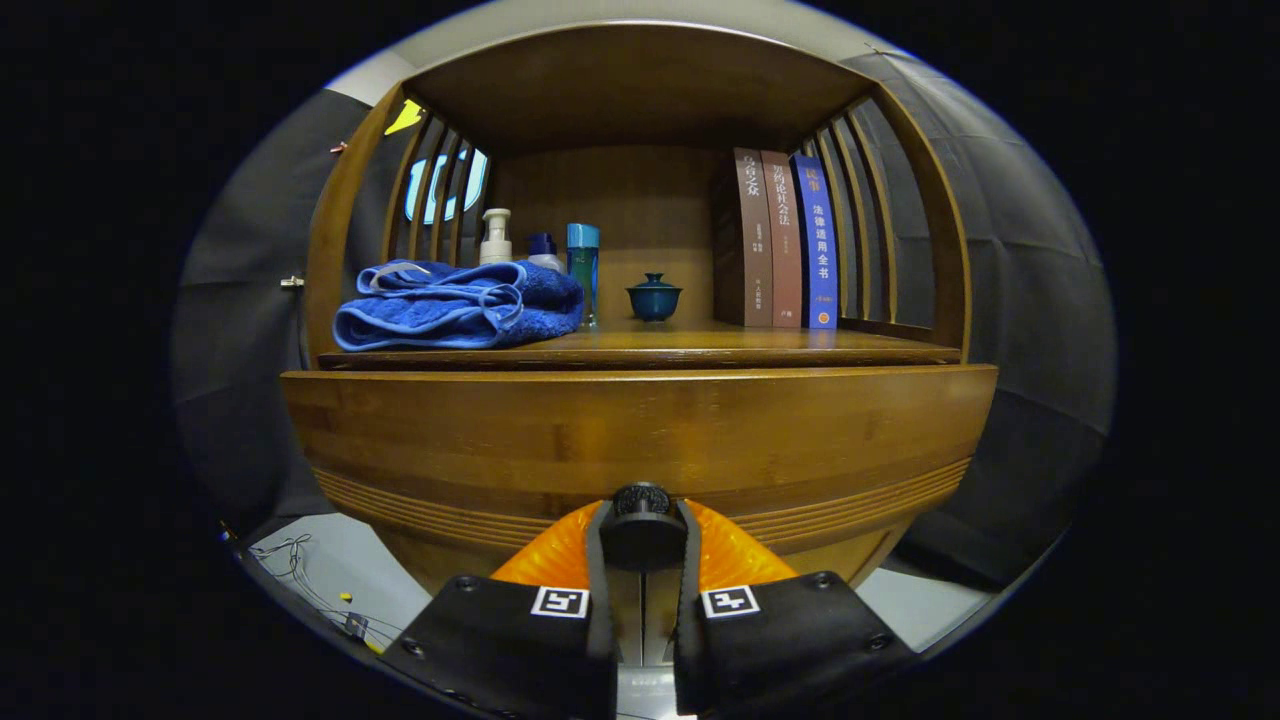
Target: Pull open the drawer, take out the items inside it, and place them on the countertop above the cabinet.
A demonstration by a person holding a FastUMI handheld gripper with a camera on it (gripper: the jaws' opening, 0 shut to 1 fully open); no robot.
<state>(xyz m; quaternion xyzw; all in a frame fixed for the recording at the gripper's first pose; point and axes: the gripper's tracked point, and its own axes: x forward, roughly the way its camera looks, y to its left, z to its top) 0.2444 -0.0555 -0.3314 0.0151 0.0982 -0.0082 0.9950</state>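
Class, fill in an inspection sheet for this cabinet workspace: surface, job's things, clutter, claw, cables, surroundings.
Surface: wooden countertop above the drawer, partly occupied.
Job's things: drawer front facing the camera; its black knob sits between the fingers; contents hidden.
Clutter: folded blue towel at one end; behind it a pump bottle, a blue-capped bottle and a teal bottle; a lidded teal cup mid-shelf; three upright books.
Claw: claw shut on the knob, both orange fingers pressing its sides.
Cables: thin wires on the floor beside the cabinet.
Surroundings: slatted cabinet sides, dark cloth wall.
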